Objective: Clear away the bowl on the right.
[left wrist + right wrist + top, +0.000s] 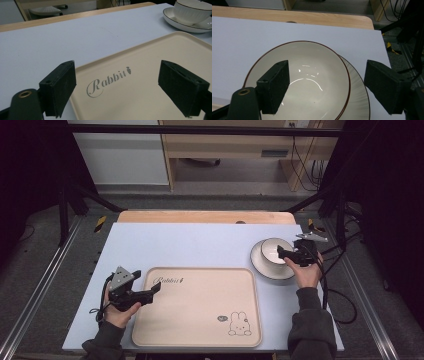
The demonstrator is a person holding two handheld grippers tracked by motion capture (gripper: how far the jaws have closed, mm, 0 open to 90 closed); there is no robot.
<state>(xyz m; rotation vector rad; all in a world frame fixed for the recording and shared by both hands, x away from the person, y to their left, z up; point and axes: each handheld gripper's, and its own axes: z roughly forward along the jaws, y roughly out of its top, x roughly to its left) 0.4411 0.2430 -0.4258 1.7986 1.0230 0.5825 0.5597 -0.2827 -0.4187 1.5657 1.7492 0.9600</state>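
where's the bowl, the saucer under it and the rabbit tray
bowl (pixel 312 75): right gripper view, on its inner wall.
saucer (pixel 359 100): right gripper view, on the ribbed rim right of the bowl.
rabbit tray (pixel 200 305): high view, on its bare middle.

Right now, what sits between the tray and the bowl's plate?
Nothing: in the high view, bare blue tabletop separates the tray from the plate.
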